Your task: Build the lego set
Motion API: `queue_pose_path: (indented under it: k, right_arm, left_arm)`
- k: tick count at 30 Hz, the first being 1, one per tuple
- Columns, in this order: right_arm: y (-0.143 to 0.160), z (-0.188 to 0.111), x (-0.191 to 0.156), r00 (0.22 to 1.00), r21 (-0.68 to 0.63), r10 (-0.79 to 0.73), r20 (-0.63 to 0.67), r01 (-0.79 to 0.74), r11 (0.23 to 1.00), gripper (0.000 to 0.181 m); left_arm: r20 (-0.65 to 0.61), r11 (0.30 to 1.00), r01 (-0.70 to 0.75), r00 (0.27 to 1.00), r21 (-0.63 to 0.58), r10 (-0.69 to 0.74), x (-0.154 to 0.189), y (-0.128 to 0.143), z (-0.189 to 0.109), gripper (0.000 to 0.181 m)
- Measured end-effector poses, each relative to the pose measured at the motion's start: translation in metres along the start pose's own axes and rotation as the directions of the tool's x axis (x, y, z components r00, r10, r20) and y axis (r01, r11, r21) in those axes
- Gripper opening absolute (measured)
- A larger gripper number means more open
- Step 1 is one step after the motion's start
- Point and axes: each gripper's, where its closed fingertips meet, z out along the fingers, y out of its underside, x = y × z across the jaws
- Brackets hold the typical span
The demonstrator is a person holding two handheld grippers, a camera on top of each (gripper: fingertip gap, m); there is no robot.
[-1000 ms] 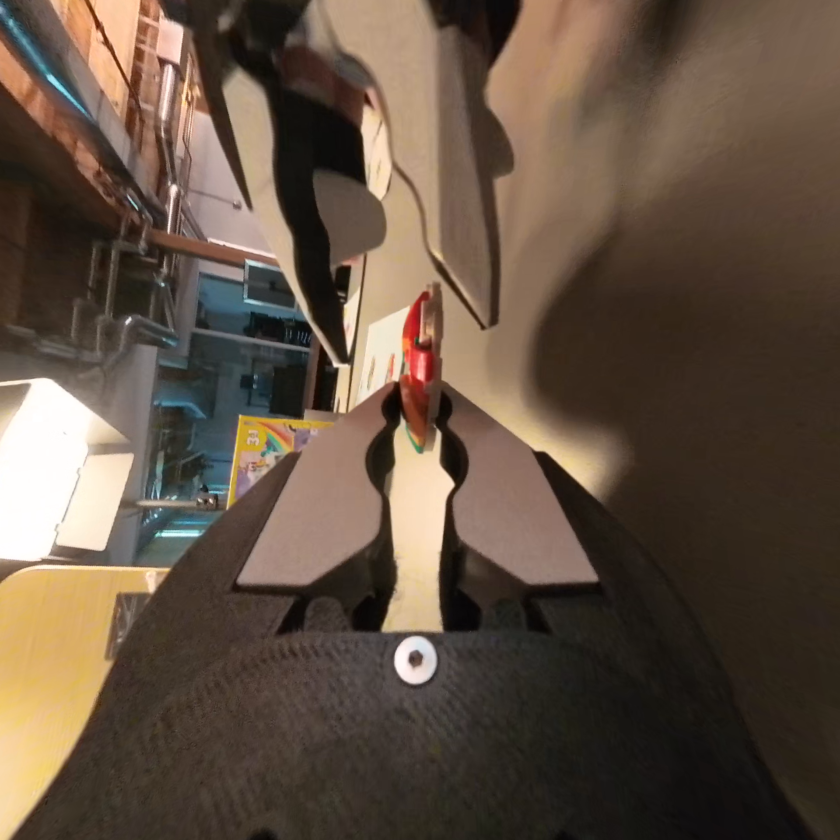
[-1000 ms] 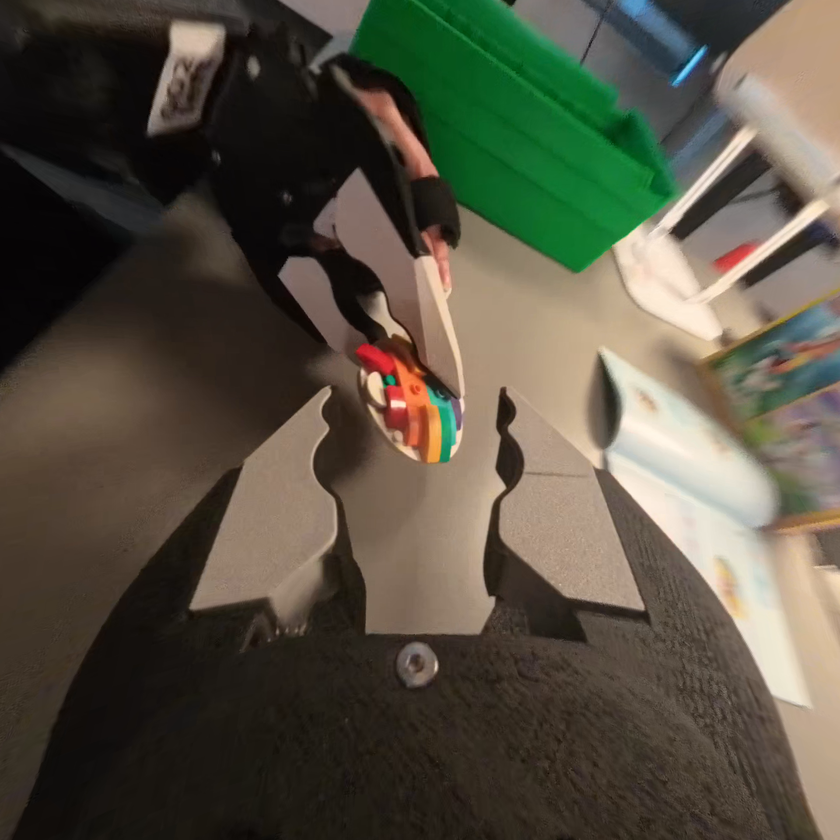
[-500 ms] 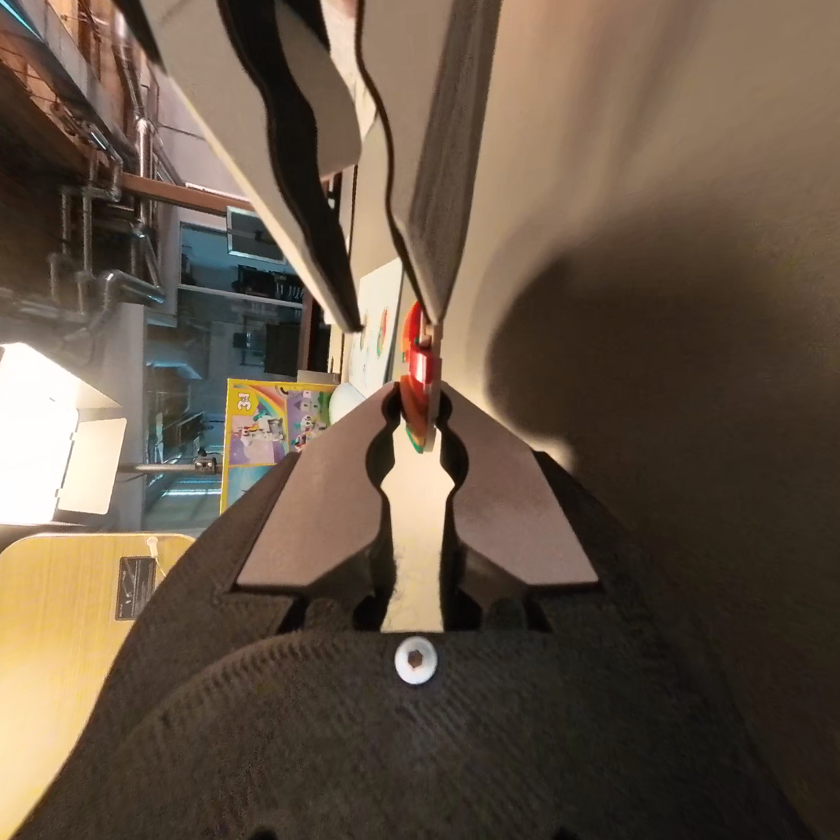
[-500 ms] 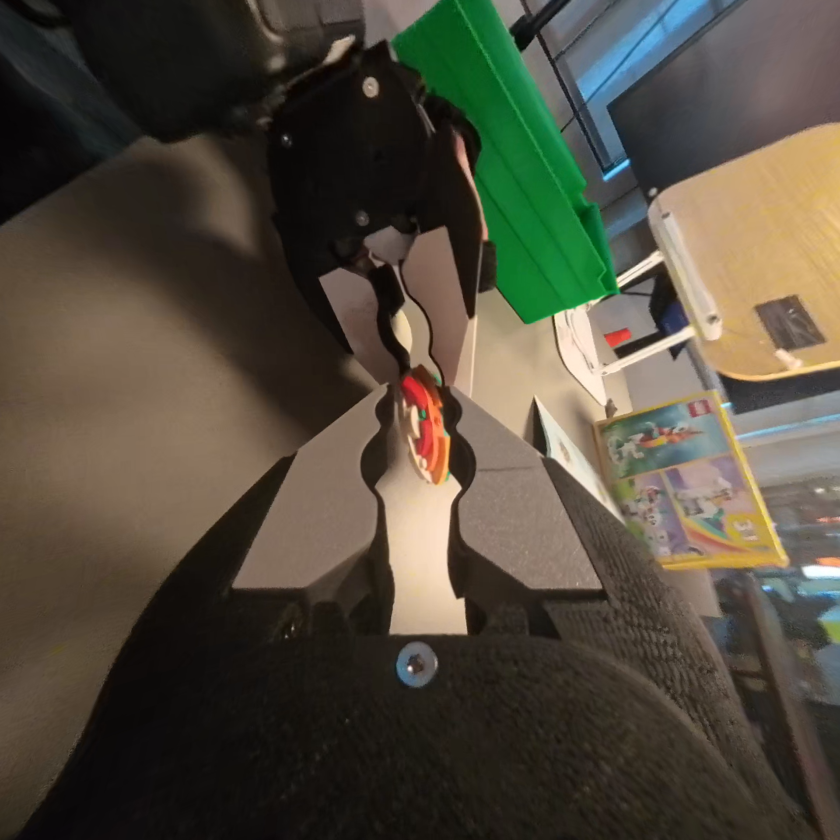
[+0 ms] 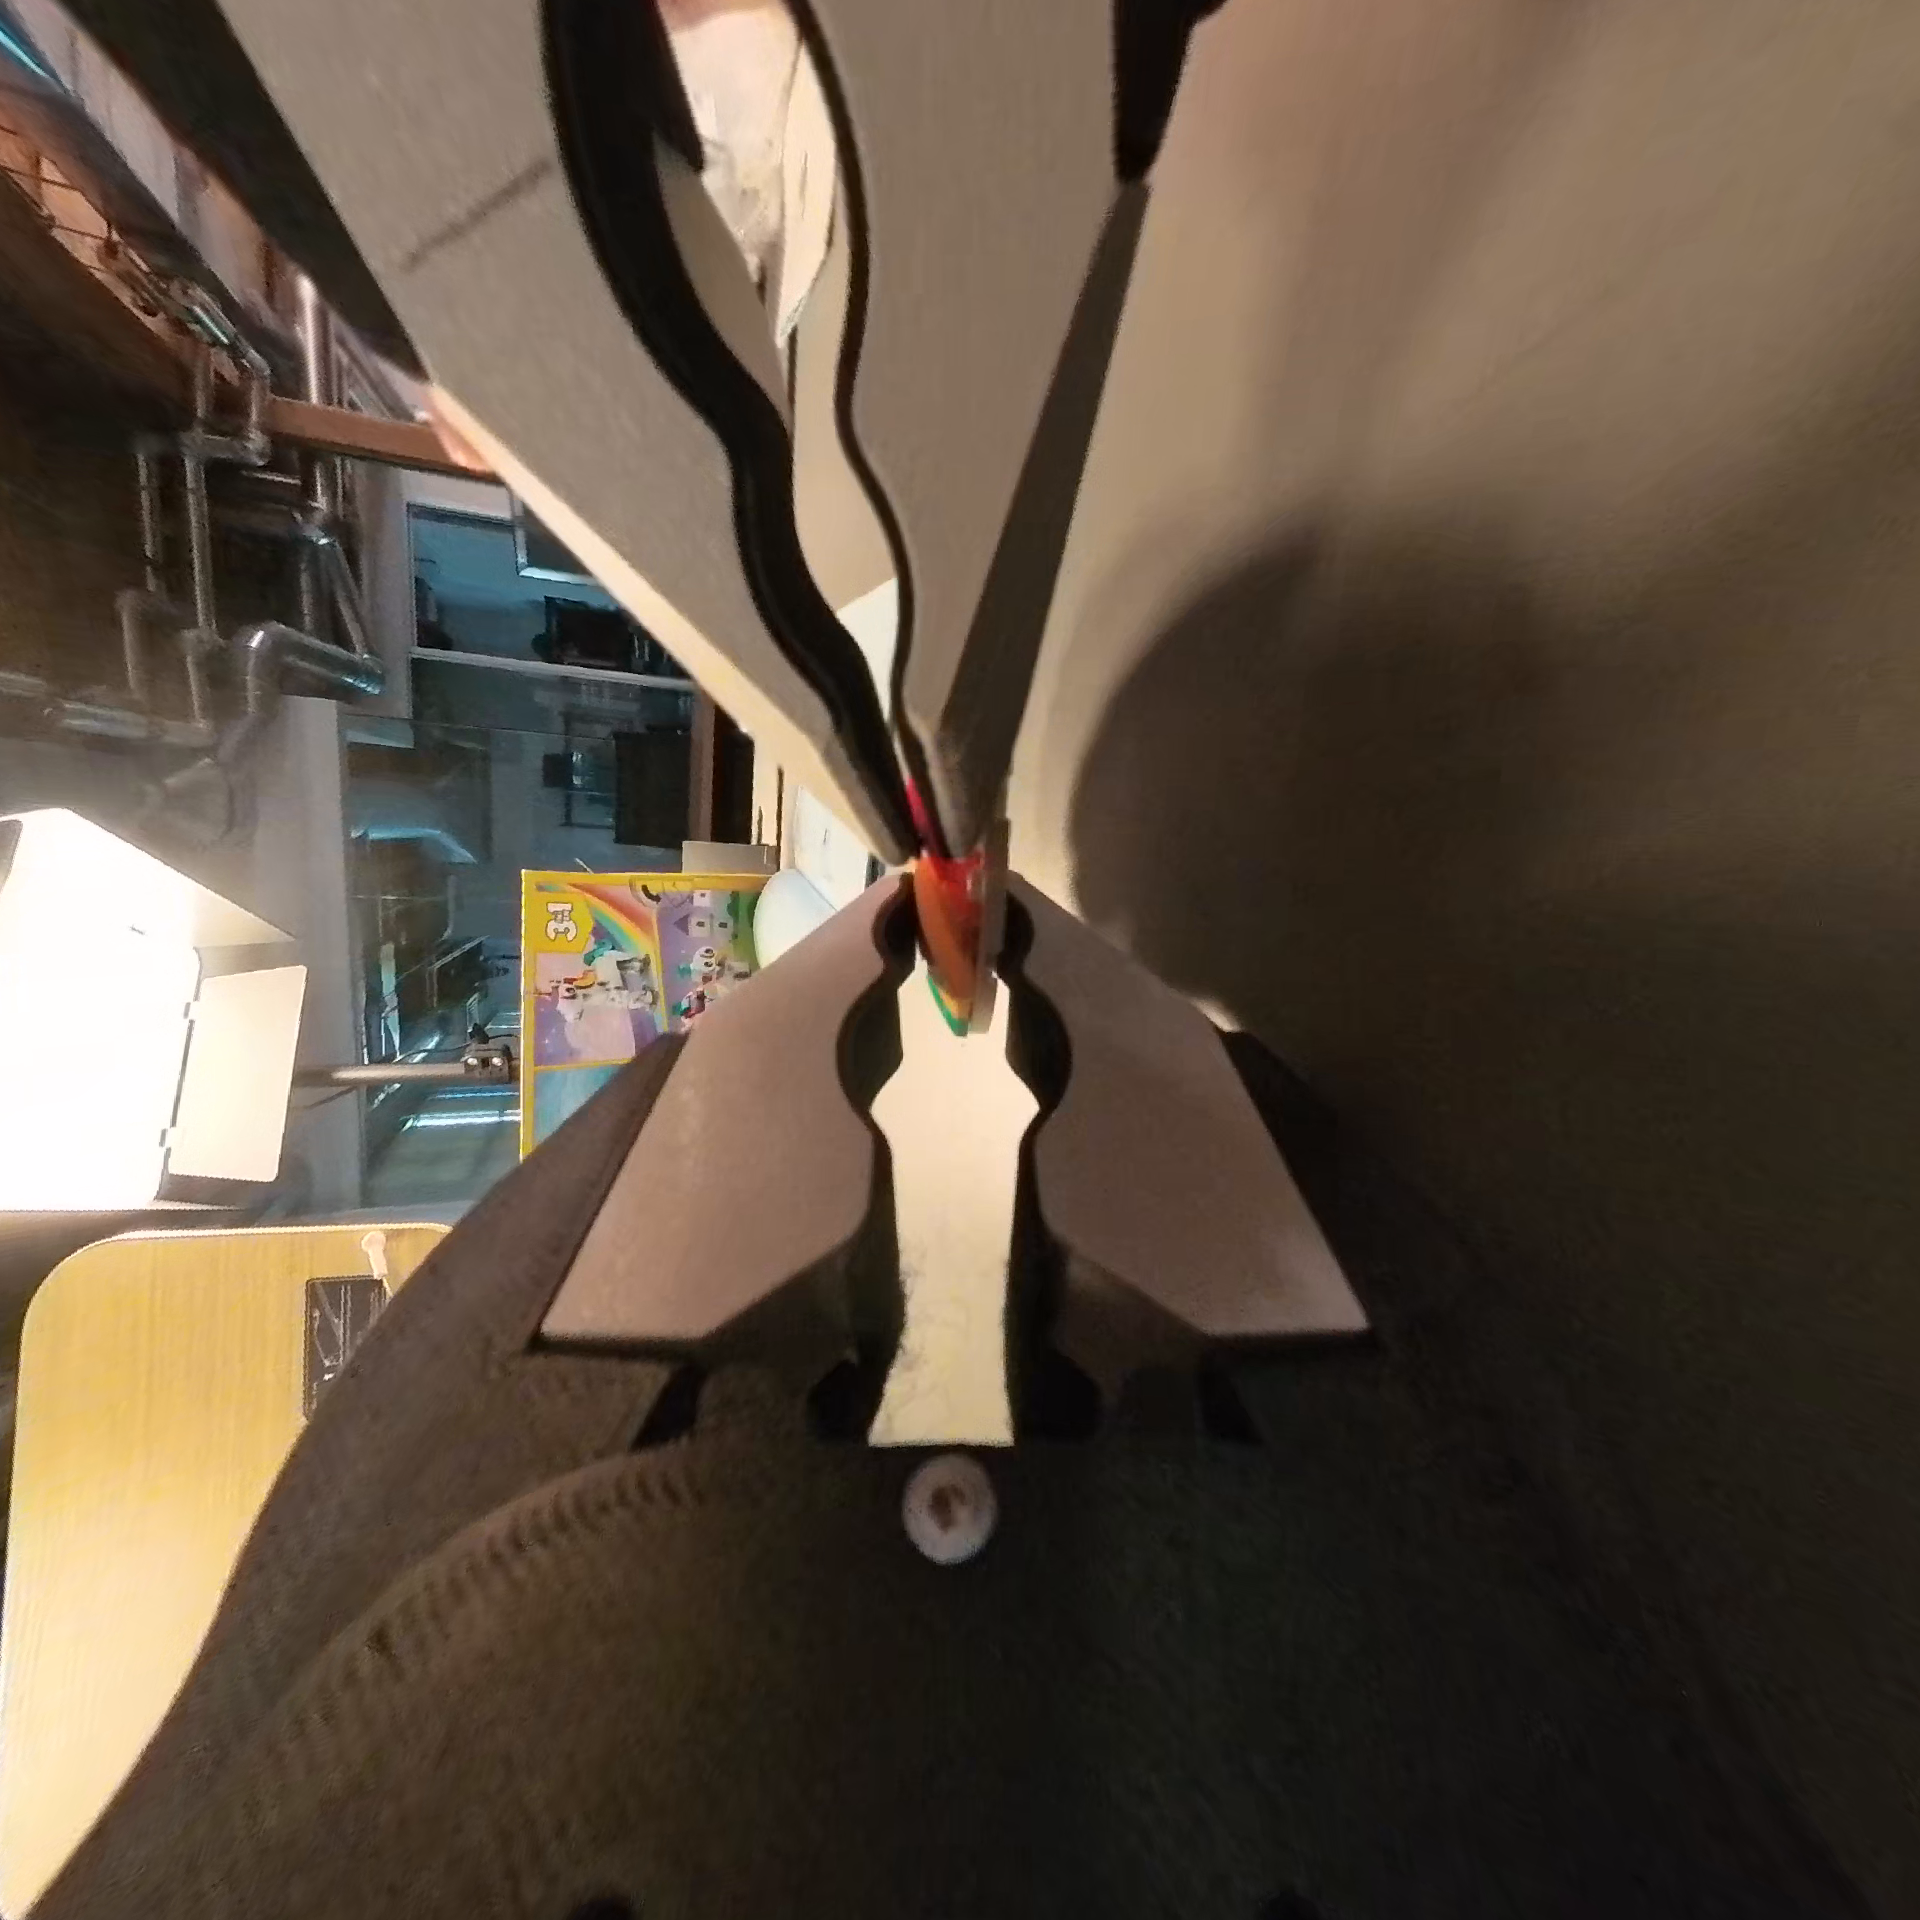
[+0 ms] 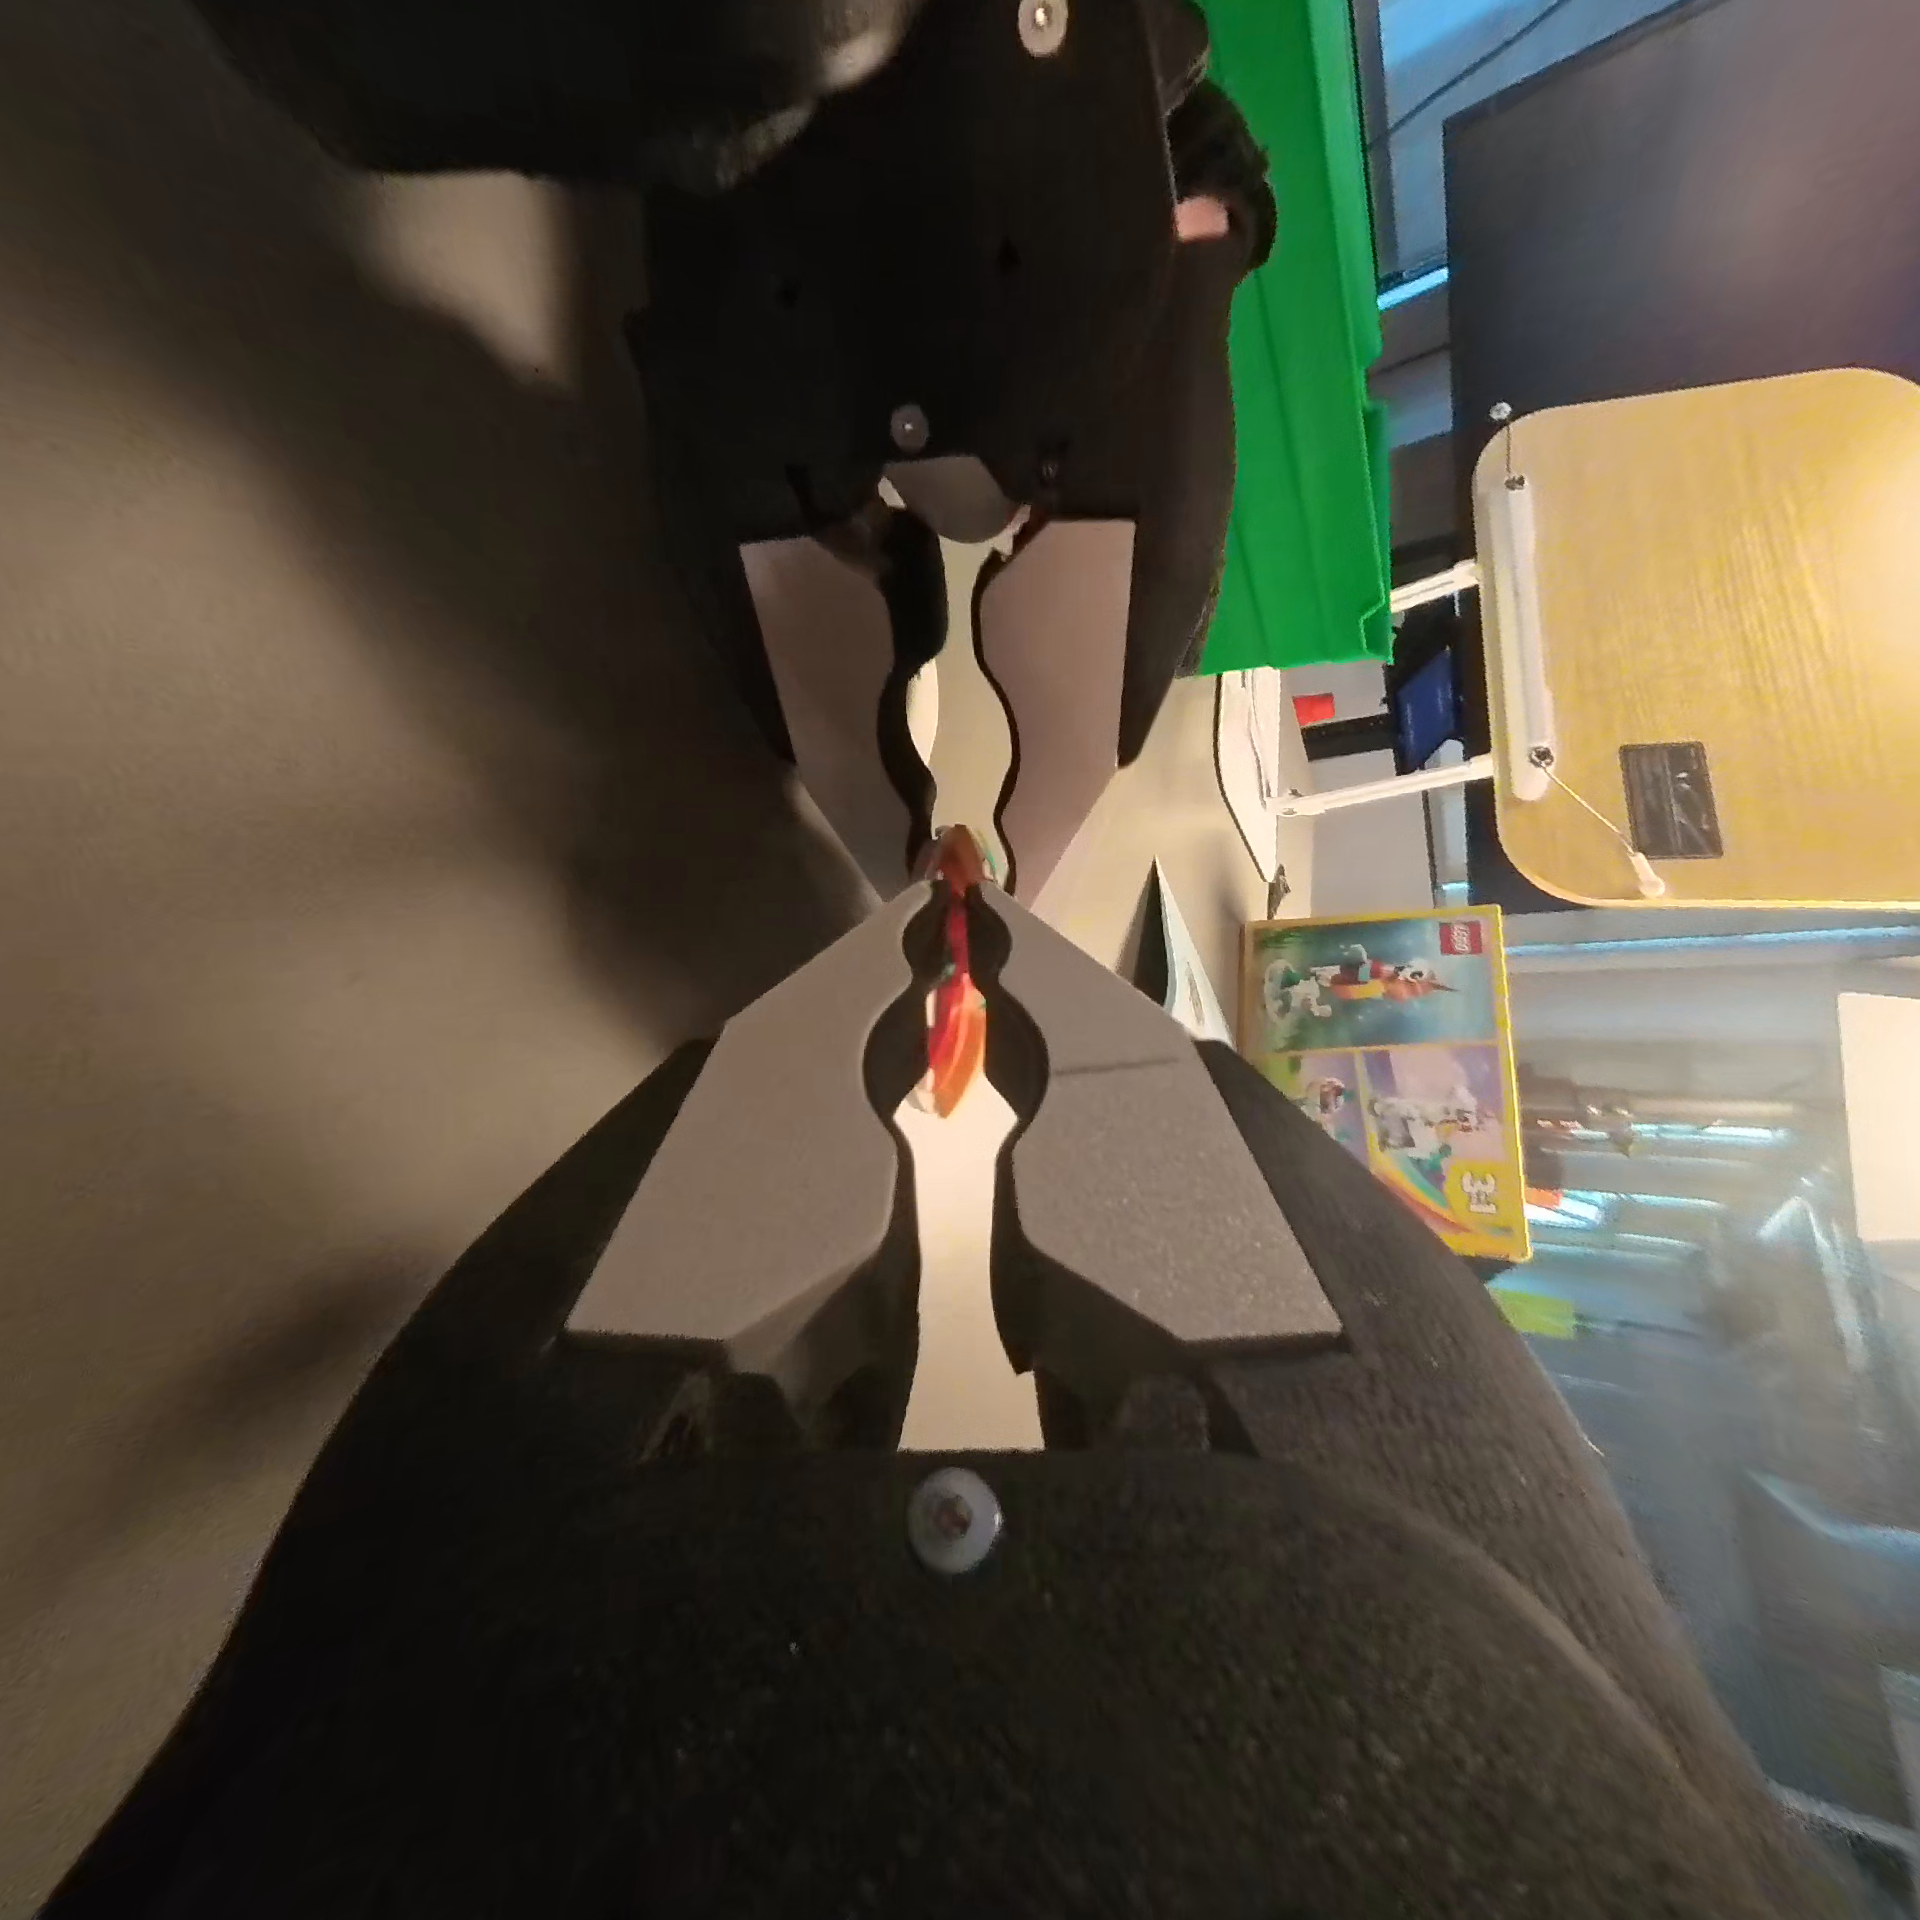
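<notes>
A small round lego build with red, orange and green rainbow arcs on a white disc (image 5: 961, 956) is held edge-on above the grey table (image 5: 1558, 520). My left gripper (image 5: 954, 894) is shut on its near edge. My right gripper (image 5: 928, 831) comes in from the top of the left wrist view, tip to tip with the left, and pinches the far edge. In the right wrist view, my right gripper (image 6: 958, 899) is shut on the build (image 6: 954, 1039), and the left gripper (image 6: 961, 847) faces it from above. Most of the build is hidden between the fingers.
The yellow-edged lego box (image 5: 613, 997) stands at the table's far side and also shows in the right wrist view (image 6: 1382, 1081). An open instruction booklet (image 6: 1174, 956) lies near it. A green bin (image 6: 1299, 416) and a light wooden tabletop (image 6: 1714, 623) lie beyond. One gripper's finger ends stand about 5 centimeters off the other's.
My right gripper moved in from open and apart, then closed on the rainbow build beside the left gripper's tips. The left gripper kept its hold. Both views have rotated.
</notes>
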Motion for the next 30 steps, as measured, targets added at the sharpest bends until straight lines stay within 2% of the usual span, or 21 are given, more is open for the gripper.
queue_pose_path:
  k: [8, 21, 25, 30]
  right_arm:
    - [0.002, 0.001, -0.001, 1.0, -0.053, -0.025, 0.006, 0.026, 0.998, 0.0]
    - [0.006, 0.001, 0.001, 0.992, -0.065, 0.12, 0.043, -0.117, 0.991, 0.01]
    - [0.008, 0.001, 0.001, 0.977, -0.074, 0.203, 0.062, -0.198, 0.977, 0.016]
    - [0.013, 0.002, 0.005, 0.917, -0.093, 0.389, 0.086, -0.381, 0.92, 0.026]
  left_arm:
    - [0.006, 1.0, -0.007, 1.0, -0.014, 0.007, -0.001, 0.001, 0.001, 0.013]
    - [-0.01, 1.0, -0.016, 1.0, -0.013, 0.016, 0.003, 0.0, 0.001, 0.013]
    - [-0.018, 1.0, -0.028, 0.999, -0.014, 0.028, 0.005, 0.0, 0.002, 0.013]
    - [-0.019, 1.0, -0.025, 1.0, -0.013, 0.025, 0.005, 0.0, 0.002, 0.013]
